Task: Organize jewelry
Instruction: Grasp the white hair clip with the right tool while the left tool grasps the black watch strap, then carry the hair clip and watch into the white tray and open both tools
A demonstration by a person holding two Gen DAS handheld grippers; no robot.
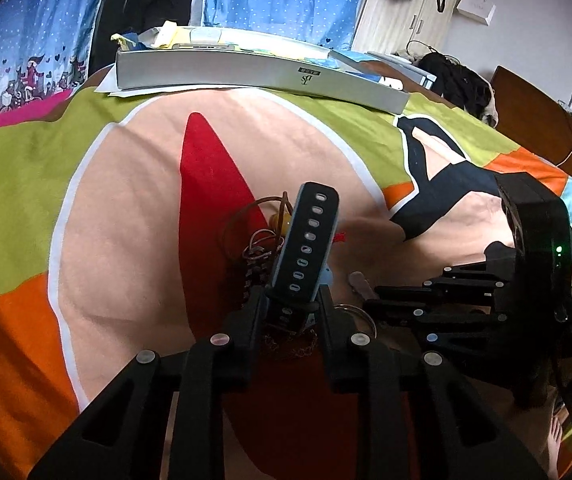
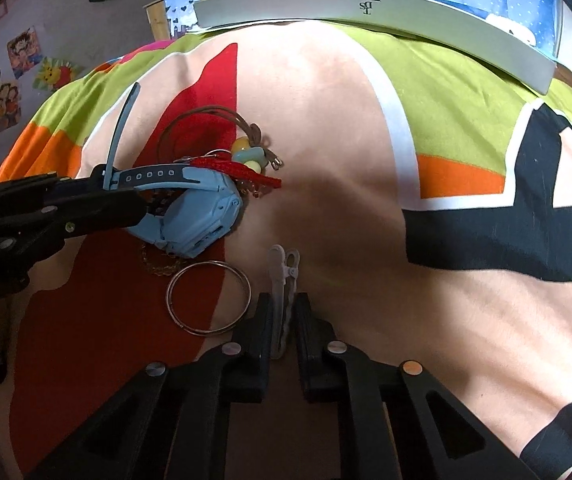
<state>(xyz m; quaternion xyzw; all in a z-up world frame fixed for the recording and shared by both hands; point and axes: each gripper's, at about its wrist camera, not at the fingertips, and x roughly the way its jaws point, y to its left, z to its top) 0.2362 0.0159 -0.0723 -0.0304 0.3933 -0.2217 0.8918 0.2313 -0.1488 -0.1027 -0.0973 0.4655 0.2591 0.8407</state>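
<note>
Blue plastic marks the watch [image 2: 190, 216], whose dark strap [image 1: 306, 240] is pinched between the narrowed fingers of the left gripper [image 1: 291, 308]; the case rests on the patterned blanket [image 2: 326, 140]. Just beyond the watch lies a tangle of cord necklace [image 2: 206, 120], red tassel [image 2: 254, 176] and pale beads [image 2: 246, 152]. Just beside the watch, nearer the right gripper [image 2: 284, 320], sits a metal bangle [image 2: 208, 298]. The right gripper's fingers stand close on either side of a white hair clip [image 2: 284, 276]; whether they press it cannot be told.
</note>
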